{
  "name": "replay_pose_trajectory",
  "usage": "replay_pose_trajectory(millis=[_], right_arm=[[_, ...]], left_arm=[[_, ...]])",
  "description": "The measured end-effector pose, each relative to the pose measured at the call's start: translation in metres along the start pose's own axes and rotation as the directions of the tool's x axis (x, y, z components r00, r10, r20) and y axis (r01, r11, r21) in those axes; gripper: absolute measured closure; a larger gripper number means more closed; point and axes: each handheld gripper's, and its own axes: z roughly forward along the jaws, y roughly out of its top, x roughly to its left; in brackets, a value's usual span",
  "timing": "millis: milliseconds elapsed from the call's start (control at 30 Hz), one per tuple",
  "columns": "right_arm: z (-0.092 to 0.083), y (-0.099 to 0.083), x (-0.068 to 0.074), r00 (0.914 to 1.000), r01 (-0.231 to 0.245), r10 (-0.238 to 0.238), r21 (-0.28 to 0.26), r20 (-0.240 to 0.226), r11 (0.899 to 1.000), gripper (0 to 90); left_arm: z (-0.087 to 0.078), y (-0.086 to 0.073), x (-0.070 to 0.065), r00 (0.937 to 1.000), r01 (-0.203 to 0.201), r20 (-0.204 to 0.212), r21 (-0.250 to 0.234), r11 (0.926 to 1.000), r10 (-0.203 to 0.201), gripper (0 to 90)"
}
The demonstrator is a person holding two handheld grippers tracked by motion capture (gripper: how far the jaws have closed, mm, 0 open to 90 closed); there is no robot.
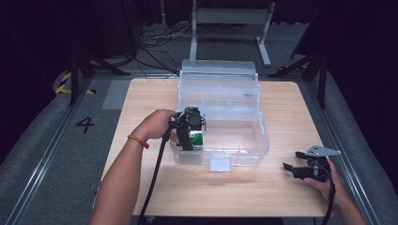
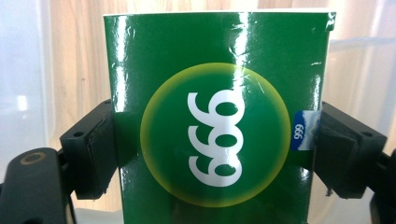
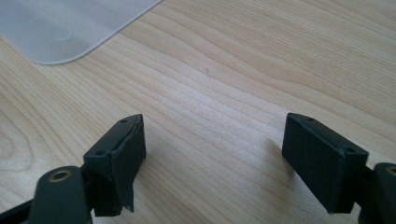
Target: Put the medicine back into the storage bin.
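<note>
Open right tongs (image 3: pixel 212 163) over wooden table (image 3: pixel 261 60), clear box corner (image 3: pixel 70 28) beyond.

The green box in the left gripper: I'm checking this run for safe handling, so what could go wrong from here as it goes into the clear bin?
1. The left gripper clamps the glossy green box only by its two side edges, so it might slip or twist.
2. The box hangs close to the front left wall of the clear bin, so it could knock the rim.
3. The raised lid stands open behind and might drop if the bin is jolted.
</note>
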Motion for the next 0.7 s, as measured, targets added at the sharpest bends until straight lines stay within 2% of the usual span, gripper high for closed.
replay_pose_trajectory(millis=[67,133,233,333,433,500,533,567,600,700], right_arm=[[0.0,0.0,0.0,1.0,0.0,0.0,0.0,0.0,1.0,21.8],[0.0,0.0,0.0,1.0,0.0,0.0,0.0,0.0,1.0,21.8],[0.0,0.0,0.0,1.0,0.0,0.0,0.0,0.0,1.0,21.8],[0.0,0.0,0.0,1.0,0.0,0.0,0.0,0.0,1.0,21.7],[0.0,0.0,0.0,1.0,0.0,0.0,0.0,0.0,1.0,21.7],[0.0,0.0,0.0,1.0,0.0,0.0,0.0,0.0,1.0,21.8],[0.0,0.0,0.0,1.0,0.0,0.0,0.0,0.0,1.0,21.8],[0.0,0.0,0.0,1.0,0.0,0.0,0.0,0.0,1.0,21.7],[0.0,0.0,0.0,1.0,0.0,0.0,0.0,-0.001,1.0,21.7],[0.0,0.0,0.0,1.0,0.0,0.0,0.0,0.0,1.0,21.7]], left_arm=[[0.002,0.0,-0.001,0.9999,-0.007,0.014,0.002,1.0,0.007,15.0],[0.004,0.0,-0.001,0.9995,0.007,0.031,-0.009,0.9999,-0.007,14.9],[0.006,0.0,0.0,0.9995,0.0,0.033,-0.007,1.0,0.001,14.8],[0.007,0.002,-0.002,0.9999,-0.009,0.011,-0.006,0.9999,0.009,14.6],[0.006,0.004,-0.003,0.9997,-0.025,-0.001,0.017,0.9995,0.025,14.5],[0.002,0.004,-0.002,0.9997,-0.022,0.01,-0.023,0.9995,0.022,15.3],[0.002,0.004,-0.002,0.9997,-0.022,0.01,-0.023,0.9995,0.022,16.0],[-0.004,0.004,-0.001,0.9996,-0.025,0.015,-0.054,0.9982,0.026,16.0],[-0.008,0.003,-0.001,0.9997,-0.024,-0.008,-0.086,0.996,0.023,16.6],[-0.012,0.003,-0.003,0.9998,-0.02,-0.004,-0.086,0.9961,0.019,16.9]])
